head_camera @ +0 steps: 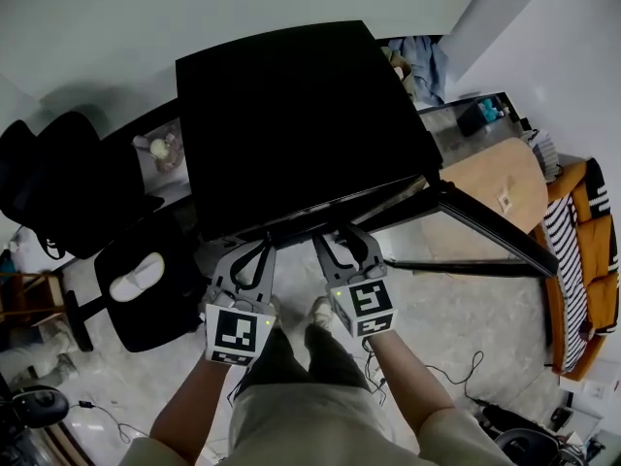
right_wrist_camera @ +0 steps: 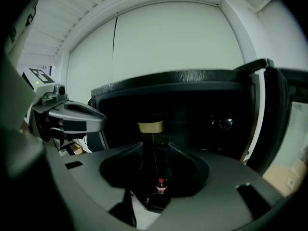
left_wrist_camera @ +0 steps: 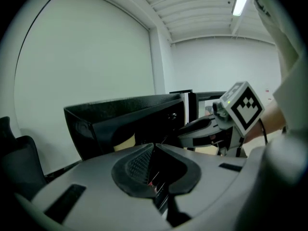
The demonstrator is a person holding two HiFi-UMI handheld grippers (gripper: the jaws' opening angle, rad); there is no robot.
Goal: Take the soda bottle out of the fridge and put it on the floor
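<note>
A black mini fridge [head_camera: 291, 115] stands in front of me with its door [head_camera: 475, 223] swung open to the right. In the right gripper view a dark soda bottle with a tan cap [right_wrist_camera: 150, 126] stands upright in the fridge's dark inside, in line with the gap of my right gripper [right_wrist_camera: 154, 150]. Its jaws stand apart and the pads do not press on the bottle. The left gripper [left_wrist_camera: 154, 149] has its pads together with nothing between them; the tan cap [left_wrist_camera: 126, 141] shows ahead and to its left. In the head view both grippers [head_camera: 254, 249] [head_camera: 345, 235] point at the fridge front, whose top hides the bottle.
A black office chair [head_camera: 146, 280] stands at the left. A wooden tabletop [head_camera: 495, 178] and an orange chair with a striped cloth [head_camera: 582, 250] are at the right. Cables [head_camera: 446, 372] lie on the pale floor. The person's legs [head_camera: 301, 357] are below the grippers.
</note>
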